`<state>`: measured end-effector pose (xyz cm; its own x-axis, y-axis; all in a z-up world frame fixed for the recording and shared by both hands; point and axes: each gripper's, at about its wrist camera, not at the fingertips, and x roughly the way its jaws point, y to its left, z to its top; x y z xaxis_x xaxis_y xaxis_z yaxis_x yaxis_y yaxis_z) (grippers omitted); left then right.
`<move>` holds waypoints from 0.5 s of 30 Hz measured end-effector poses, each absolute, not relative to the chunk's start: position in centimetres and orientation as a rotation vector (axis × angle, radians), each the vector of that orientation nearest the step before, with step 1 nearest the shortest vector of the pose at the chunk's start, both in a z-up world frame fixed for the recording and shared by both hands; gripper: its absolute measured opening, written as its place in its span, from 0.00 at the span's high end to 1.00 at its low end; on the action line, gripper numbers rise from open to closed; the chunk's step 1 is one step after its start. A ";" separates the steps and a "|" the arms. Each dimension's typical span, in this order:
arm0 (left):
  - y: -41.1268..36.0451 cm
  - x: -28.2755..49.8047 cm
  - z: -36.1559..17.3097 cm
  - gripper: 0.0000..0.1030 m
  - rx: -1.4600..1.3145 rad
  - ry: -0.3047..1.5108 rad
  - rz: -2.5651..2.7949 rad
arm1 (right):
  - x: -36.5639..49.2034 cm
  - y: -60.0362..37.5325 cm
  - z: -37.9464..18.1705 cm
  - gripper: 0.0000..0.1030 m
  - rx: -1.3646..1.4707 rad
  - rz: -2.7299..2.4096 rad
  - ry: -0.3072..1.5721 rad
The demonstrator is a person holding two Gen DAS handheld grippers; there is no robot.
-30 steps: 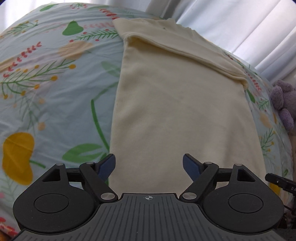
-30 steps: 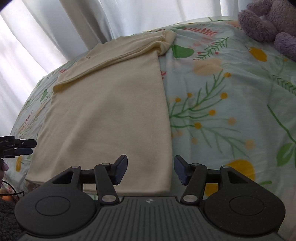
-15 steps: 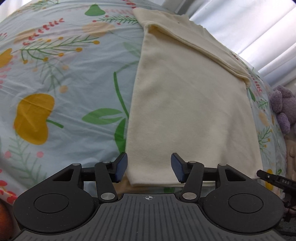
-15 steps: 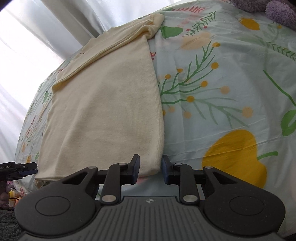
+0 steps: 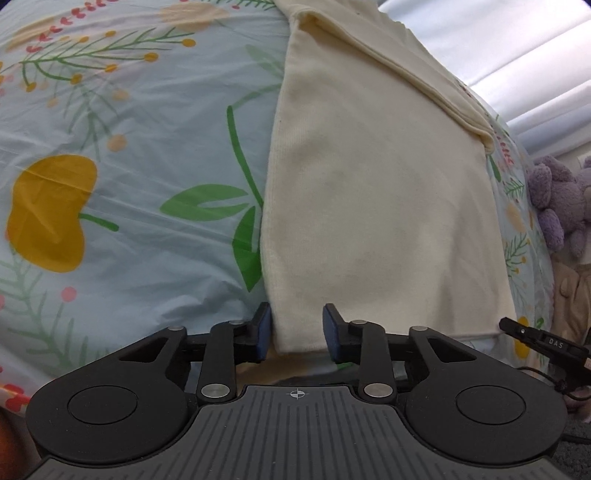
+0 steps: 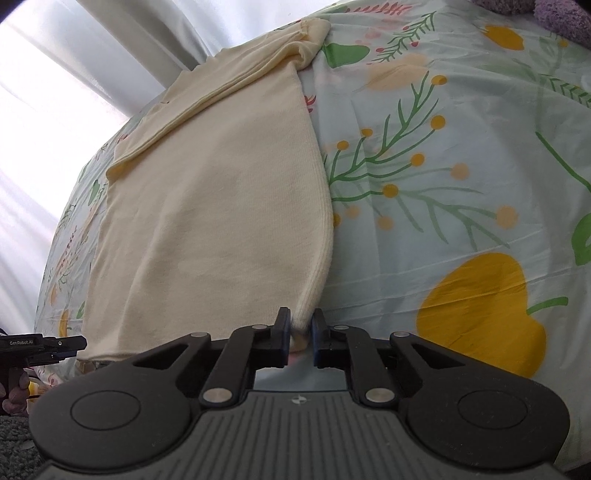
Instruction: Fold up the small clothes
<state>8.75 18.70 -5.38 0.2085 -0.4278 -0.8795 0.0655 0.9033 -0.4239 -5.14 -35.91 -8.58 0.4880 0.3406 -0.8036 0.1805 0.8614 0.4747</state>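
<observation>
A cream garment lies flat on the floral bedsheet, with its top part folded over at the far end. My left gripper straddles the garment's near left corner. Its jaws are closing, the blue pads stand on either side of the hem, and the cloth there is not bunched. In the right wrist view the same garment runs away from me. My right gripper is shut on its near right corner, which is squeezed into a small wad between the pads.
A purple plush toy sits at the bed's right side and shows again as the plush toy at the top right. White curtains hang behind the bed. Bare bedsheet spreads to the right of the garment.
Both grippers narrowed from wide open around the garment's near corners. The right one pinched its corner. The left one moved toward the hem's left corner and the hem came between its pads.
</observation>
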 end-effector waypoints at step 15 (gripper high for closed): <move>18.2 14.5 2.0 0.92 -0.340 0.956 -0.400 | -0.7 -37.1 -4.7 0.95 0.651 0.139 0.880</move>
